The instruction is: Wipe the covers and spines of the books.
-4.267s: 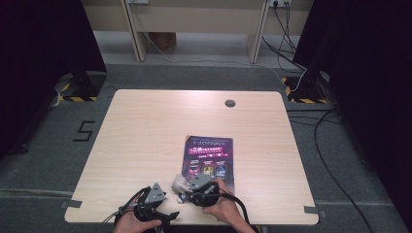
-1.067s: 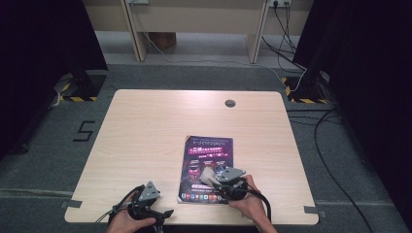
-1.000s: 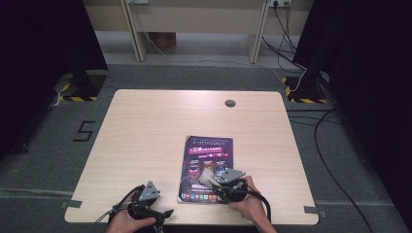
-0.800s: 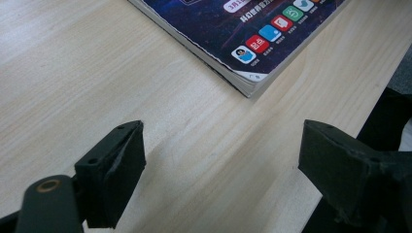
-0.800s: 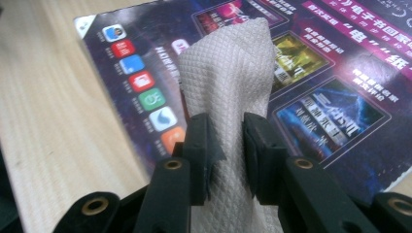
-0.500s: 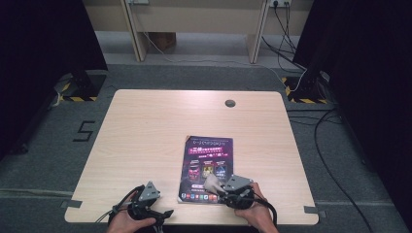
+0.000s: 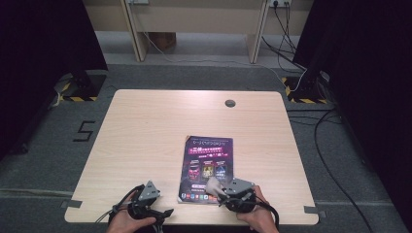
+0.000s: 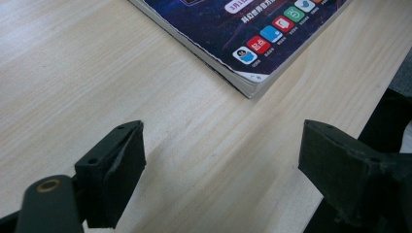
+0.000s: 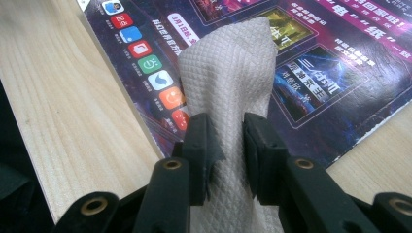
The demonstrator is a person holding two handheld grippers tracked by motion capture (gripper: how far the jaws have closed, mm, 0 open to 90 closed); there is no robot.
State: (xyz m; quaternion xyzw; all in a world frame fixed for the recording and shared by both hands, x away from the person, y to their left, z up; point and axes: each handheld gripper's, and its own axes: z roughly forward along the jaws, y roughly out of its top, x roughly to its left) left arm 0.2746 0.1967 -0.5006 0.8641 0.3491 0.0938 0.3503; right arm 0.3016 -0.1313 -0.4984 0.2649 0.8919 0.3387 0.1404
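Right gripper (image 9: 228, 145) pinches a folded white paper towel (image 9: 228, 73) between its jaws; the towel sticks out ahead of the jaws, long axis toward 12 o'clock in the right gripper view, its tip lying over the magazine (image 9: 311, 58) cover. That view shows the towel's quilted texture and the row of app icons running off at 10 o'clock; high view gives only a pale lump (image 7: 214, 186) at the magazine's (image 7: 208, 160) near right corner, in front of the right gripper (image 7: 219, 193).

Left gripper (image 8: 218, 160) jaws spread wide, nothing between them, bare table (image 8: 73, 73) below. Its view shows the magazine's (image 8: 252, 29) thick page edge and corner at 1 o'clock.

High view: magazine lies lengthwise 12 to 6, at 6 o'clock on the table (image 7: 145, 126); left gripper (image 7: 145, 206) at 7 o'clock by the near edge, apart from it.
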